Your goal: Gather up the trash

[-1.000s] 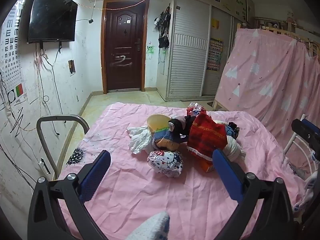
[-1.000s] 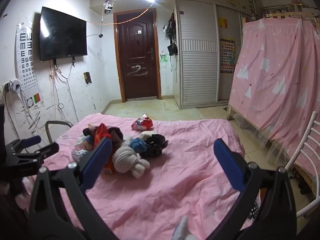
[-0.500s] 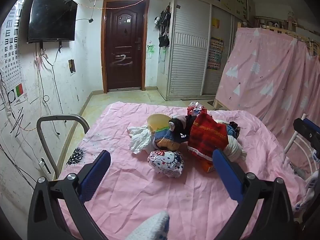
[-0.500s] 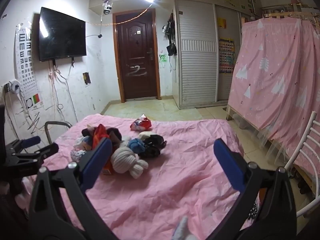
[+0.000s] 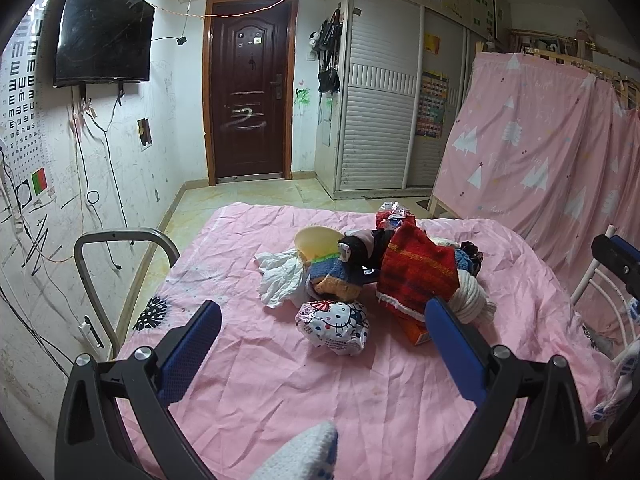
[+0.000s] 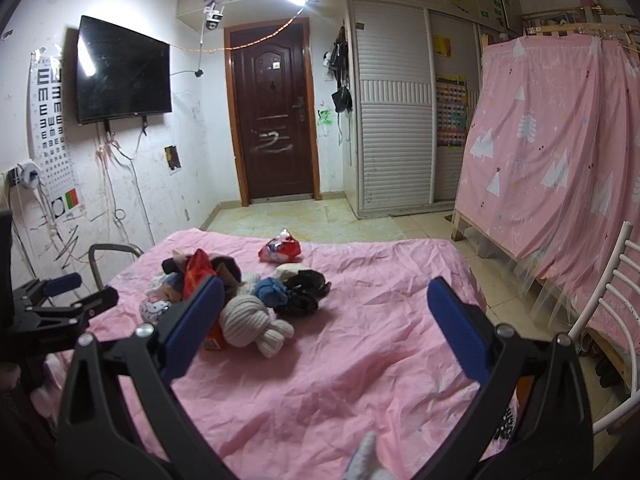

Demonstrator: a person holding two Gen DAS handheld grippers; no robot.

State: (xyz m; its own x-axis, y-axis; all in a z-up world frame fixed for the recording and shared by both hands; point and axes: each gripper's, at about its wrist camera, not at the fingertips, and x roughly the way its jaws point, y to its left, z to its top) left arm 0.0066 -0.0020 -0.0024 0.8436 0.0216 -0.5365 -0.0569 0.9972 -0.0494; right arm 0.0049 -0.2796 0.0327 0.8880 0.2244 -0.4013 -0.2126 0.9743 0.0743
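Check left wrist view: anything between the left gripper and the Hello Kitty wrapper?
Nothing: in the left wrist view only bare pink sheet lies between the open left gripper and the Hello Kitty wrapper.

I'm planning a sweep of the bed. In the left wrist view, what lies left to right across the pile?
White crumpled tissue → Hello Kitty wrapper → red knitted cloth → white rolled sock.
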